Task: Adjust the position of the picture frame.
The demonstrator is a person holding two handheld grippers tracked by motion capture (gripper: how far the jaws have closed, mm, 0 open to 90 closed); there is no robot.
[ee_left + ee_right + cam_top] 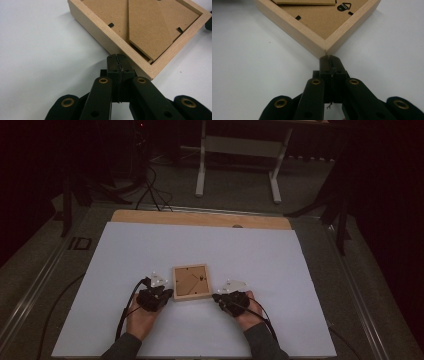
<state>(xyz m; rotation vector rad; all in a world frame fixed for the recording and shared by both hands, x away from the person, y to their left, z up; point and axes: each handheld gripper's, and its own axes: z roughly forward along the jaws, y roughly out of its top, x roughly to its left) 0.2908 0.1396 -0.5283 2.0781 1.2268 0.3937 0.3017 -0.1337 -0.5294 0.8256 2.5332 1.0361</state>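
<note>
A light wooden picture frame (191, 281) lies face down on the white sheet, its brown backing board and stand flap (150, 27) turned up. A small black hanger (343, 6) sits on the backing. My left gripper (170, 293) is shut with nothing between its jaws. Its tips (117, 58) rest against the frame's (100, 30) outer side, close to a near corner. My right gripper (216, 296) is shut and empty too, and its tips (330, 60) touch the frame's (312, 37) near right corner. A hand holds each gripper from the near edge.
The white sheet (200, 250) covers most of a wooden tabletop (200, 218), whose bare strip shows along the far edge. Beyond it stand the white legs of another table (201, 165), and dark cables (152, 190) lie on the floor.
</note>
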